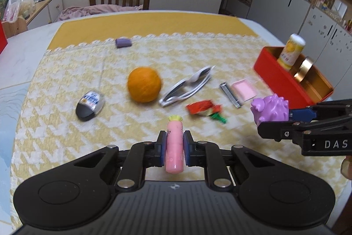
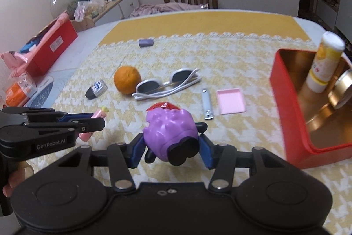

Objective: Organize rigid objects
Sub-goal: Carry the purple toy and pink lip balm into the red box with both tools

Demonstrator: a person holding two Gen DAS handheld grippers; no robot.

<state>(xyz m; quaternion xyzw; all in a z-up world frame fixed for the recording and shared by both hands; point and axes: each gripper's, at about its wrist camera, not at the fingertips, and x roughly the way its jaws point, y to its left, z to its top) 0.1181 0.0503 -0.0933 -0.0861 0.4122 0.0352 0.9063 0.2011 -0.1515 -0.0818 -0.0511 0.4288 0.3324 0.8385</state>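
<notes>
Your left gripper [image 1: 173, 147] pinches the pink tube [image 1: 174, 147] across its middle, lifted above the tablecloth [image 1: 66, 72], while your right gripper [image 2: 171, 147] is clamped on the purple spiky toy [image 2: 170, 131], just left of the red box [image 2: 286, 102]. Both look light and rigid, but the tube is probably smooth and may swivel, so keep the hold centred. The toy's knobbly body should seat well between the pads; lower it into the bare part of the box, away from the yellow bottle [image 2: 325, 58].
</notes>
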